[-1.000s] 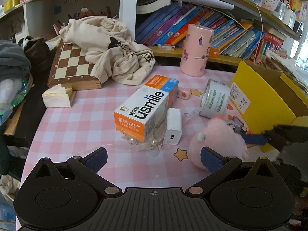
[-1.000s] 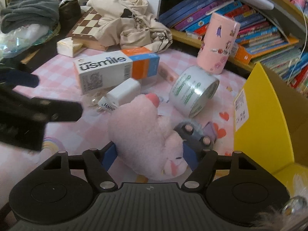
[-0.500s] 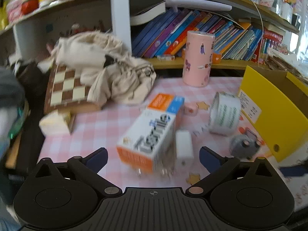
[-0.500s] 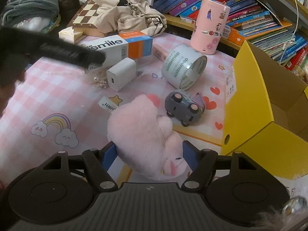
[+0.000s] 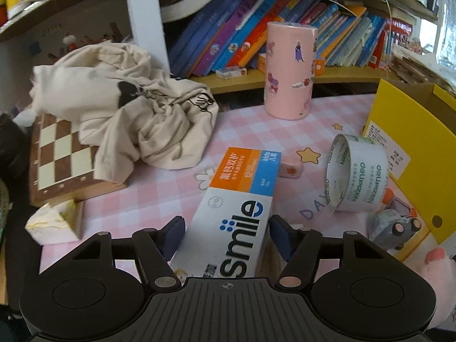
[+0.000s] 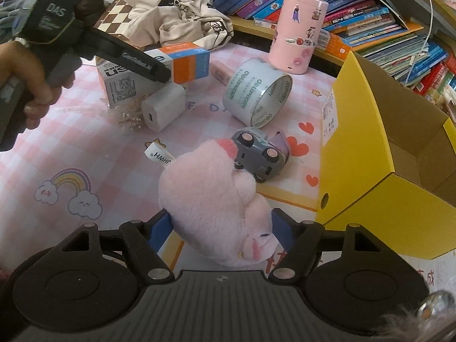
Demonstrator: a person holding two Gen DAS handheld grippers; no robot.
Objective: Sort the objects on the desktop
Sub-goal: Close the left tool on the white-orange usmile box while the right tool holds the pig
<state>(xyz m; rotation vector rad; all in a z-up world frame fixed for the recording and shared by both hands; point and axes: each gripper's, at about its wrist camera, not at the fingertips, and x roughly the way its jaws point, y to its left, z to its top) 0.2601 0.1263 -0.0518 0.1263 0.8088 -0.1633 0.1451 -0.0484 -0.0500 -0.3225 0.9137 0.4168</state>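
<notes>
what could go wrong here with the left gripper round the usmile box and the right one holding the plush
The left gripper straddles the usmile box near one end only, so the long box may tip or swing on lifting. The white charger and beads lie against the box and could get dragged. The pink plush in the right gripper touches the toy car, which may roll.

1. Left wrist view sits low and close over the toothpaste box (image 5: 242,199), facing the far bookshelf (image 5: 285,28).
2. Right wrist view looks from nearer, over the plush (image 6: 211,199), facing far-left.
3. Both share tape roll (image 5: 356,171), yellow box (image 6: 384,142), pink cylinder (image 6: 299,28).
</notes>
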